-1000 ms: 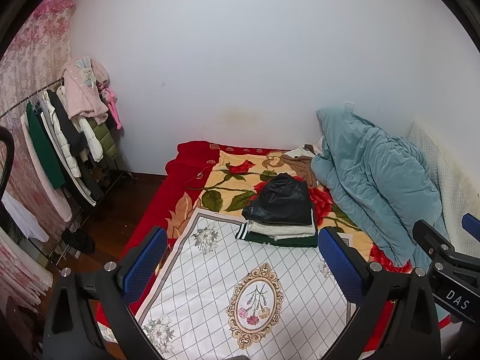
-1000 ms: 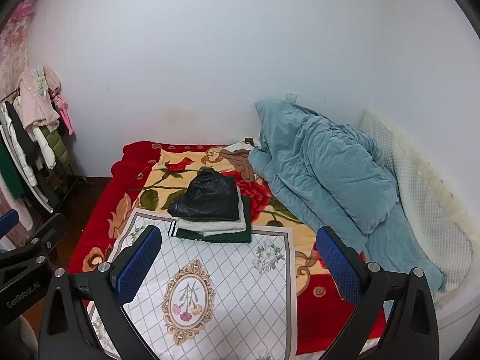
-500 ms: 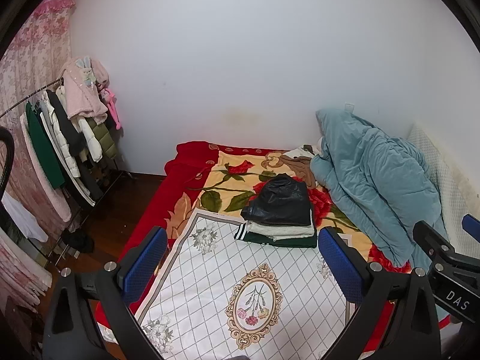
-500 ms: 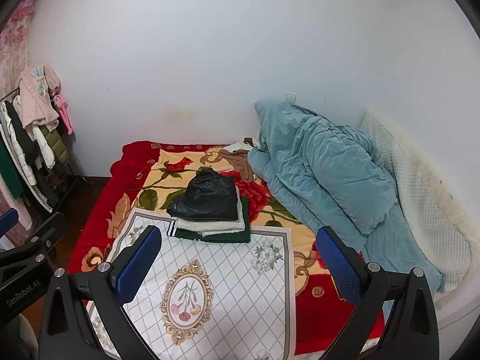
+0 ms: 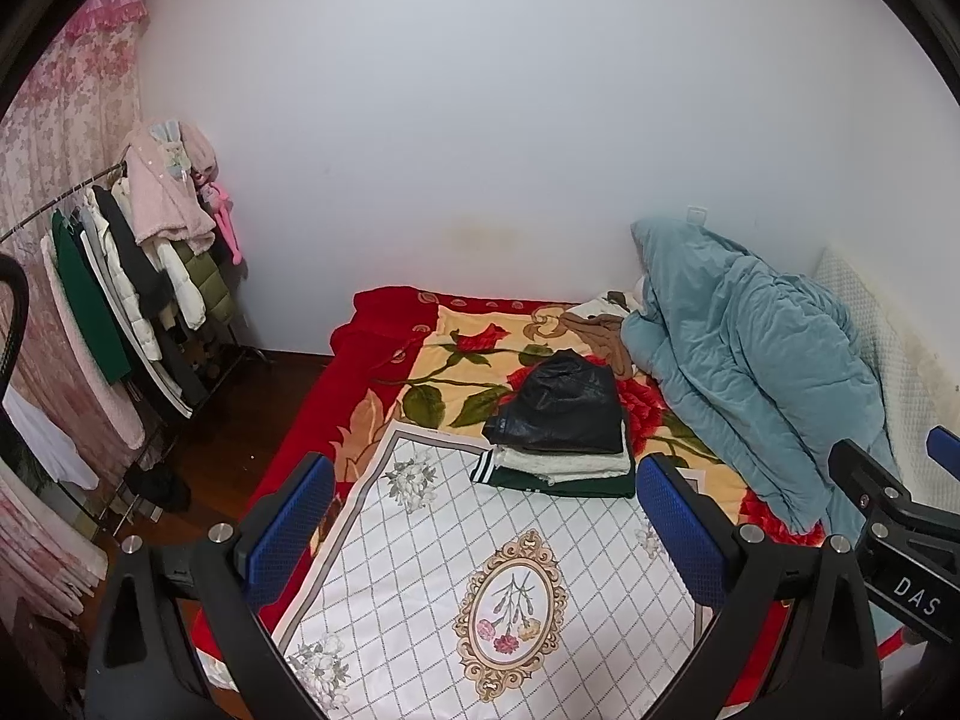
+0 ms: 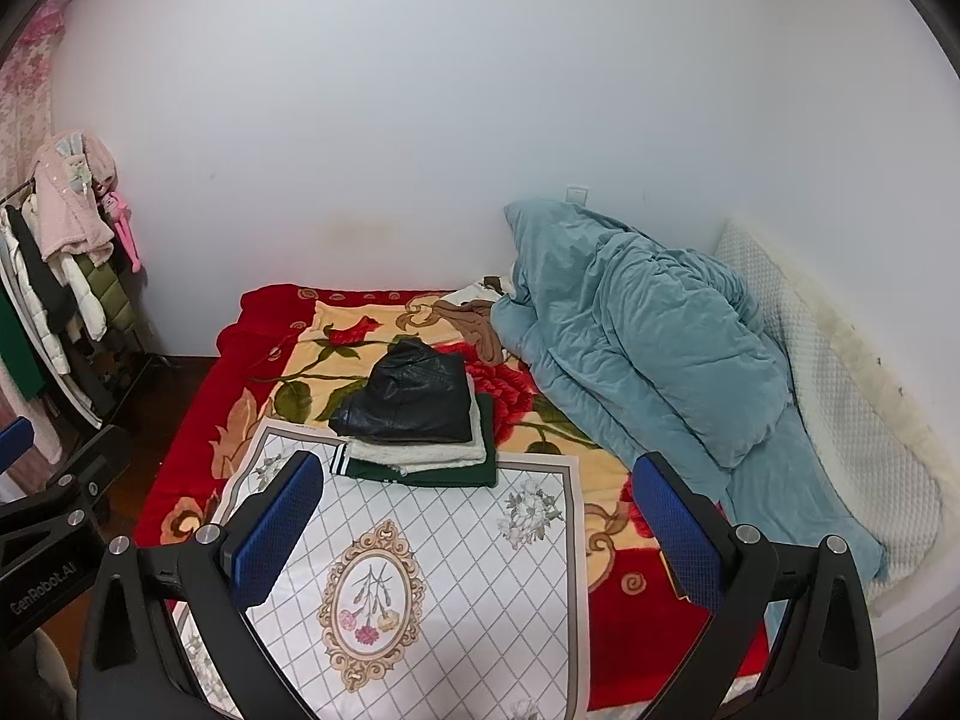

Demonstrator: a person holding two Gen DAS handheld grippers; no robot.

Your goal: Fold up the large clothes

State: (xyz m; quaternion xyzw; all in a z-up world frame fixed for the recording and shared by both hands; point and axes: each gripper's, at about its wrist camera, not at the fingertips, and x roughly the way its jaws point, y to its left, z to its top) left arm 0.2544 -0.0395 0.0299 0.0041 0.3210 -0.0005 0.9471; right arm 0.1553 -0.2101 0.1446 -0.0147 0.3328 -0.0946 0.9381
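Observation:
A stack of folded clothes lies mid-bed: a black leather jacket on top, a cream garment under it, a dark green garment at the bottom. A brown garment lies loose near the wall. My left gripper is open and empty, well back from the stack. My right gripper is open and empty too, held above the near end of the bed.
The bed carries a red floral blanket and a white diamond-pattern cloth. A bunched teal duvet fills the right side. A clothes rack stands left on a dark wooden floor.
Both views have drifted very slightly; the clothes stack has not moved. Both grippers stay open and empty.

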